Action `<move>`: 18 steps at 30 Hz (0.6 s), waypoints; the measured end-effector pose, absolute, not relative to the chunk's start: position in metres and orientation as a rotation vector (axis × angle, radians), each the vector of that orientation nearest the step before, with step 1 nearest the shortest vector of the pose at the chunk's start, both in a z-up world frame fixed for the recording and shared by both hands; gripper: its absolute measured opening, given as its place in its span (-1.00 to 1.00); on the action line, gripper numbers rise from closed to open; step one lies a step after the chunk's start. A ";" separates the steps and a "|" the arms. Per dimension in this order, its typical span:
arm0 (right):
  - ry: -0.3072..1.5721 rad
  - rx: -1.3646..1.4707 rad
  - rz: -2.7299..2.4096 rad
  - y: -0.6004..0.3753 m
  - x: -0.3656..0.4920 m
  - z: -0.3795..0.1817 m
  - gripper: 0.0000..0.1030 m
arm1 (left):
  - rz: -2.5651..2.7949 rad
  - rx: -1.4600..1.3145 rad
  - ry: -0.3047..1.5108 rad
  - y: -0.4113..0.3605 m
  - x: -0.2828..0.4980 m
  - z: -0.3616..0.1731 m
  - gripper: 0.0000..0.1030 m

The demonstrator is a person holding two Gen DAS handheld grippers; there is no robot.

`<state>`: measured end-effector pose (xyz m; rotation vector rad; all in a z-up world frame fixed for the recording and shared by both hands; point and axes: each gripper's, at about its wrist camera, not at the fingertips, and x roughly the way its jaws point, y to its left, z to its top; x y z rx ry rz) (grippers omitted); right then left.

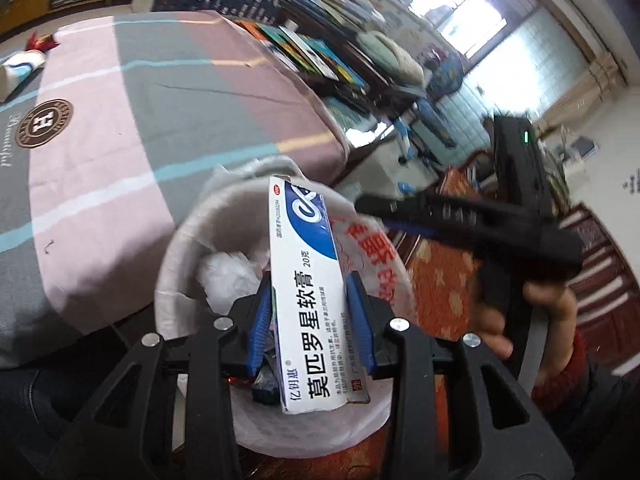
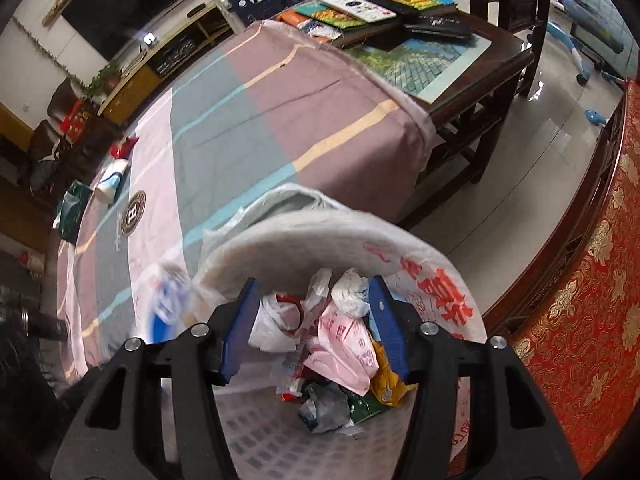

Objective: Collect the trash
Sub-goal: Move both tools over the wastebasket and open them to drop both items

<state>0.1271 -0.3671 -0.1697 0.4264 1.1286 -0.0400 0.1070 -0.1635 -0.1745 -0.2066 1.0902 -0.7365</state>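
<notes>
My left gripper [image 1: 310, 284] is shut on a white and blue ointment box [image 1: 310, 292] and holds it over the white bin [image 1: 180, 248], which is lined with a plastic bag with red print. My right gripper [image 2: 316, 292] is open and empty above the same bin [image 2: 280, 236], which holds crumpled bags and wrappers [image 2: 340, 352]. The right gripper also shows as a black shape in the left wrist view [image 1: 460, 216], off to the right of the box. The box shows blurred at the left of the right wrist view [image 2: 168, 300].
A table with a pink, grey and mauve striped cloth [image 2: 248, 128] stands behind the bin. A white bottle [image 2: 112, 180], a red wrapper [image 2: 122, 146] and a green packet [image 2: 72, 210] lie at its far end. Books [image 2: 360, 8] cover a dark wooden table. A red patterned sofa [image 2: 592, 300] is on the right.
</notes>
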 end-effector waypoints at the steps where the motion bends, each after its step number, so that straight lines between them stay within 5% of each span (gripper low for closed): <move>1: 1.119 0.427 -0.039 -0.366 0.129 -0.169 0.09 | -0.741 -0.148 1.105 -0.174 0.102 -0.180 -0.26; 6: 1.123 0.423 -0.023 -0.362 0.127 -0.172 0.16 | -0.646 0.001 1.109 -0.184 0.097 -0.192 0.47; 18: 1.144 0.331 0.018 -0.313 0.135 -0.163 0.19 | -0.058 -0.164 0.975 -0.035 0.140 -0.180 0.59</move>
